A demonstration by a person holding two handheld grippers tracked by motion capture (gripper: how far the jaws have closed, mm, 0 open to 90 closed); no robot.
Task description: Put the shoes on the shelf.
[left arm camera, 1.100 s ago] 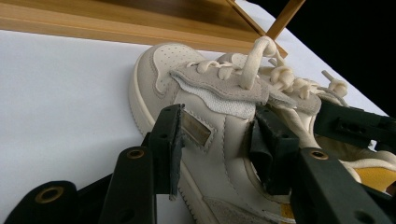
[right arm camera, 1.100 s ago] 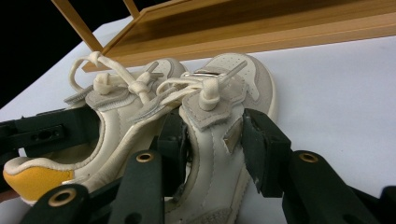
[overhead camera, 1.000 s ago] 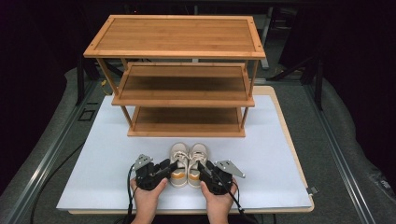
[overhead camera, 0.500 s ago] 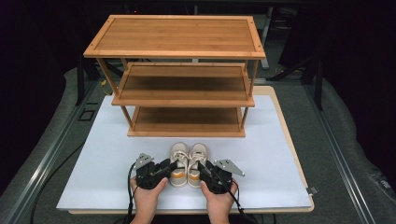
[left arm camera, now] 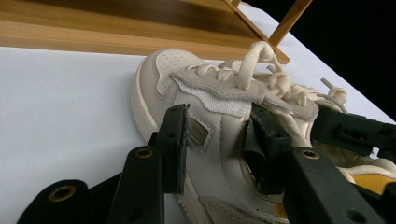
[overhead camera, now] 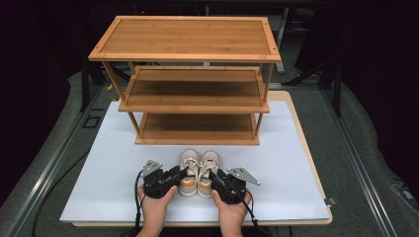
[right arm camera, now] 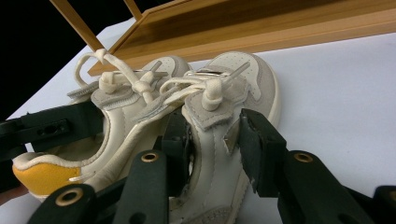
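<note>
Shoe rack (overhead camera: 185, 89) unchanged. Pair of shoes (overhead camera: 197, 170) sits on the surface just in front of it, hasn't moved. Left tool (left arm camera: 219, 140) and right tool (right arm camera: 212, 140) now each clamp one shoe's side wall; lift looks next.

A pair of sneakers (overhead camera: 198, 168) sits side by side on the desk (overhead camera: 99, 168), just before the shelf rack (overhead camera: 190, 79), flanked by the left claw (overhead camera: 179, 174) and right claw (overhead camera: 213, 176).

Bright even overhead light, dark surroundings, soft shadows, slightly soft focus
</note>
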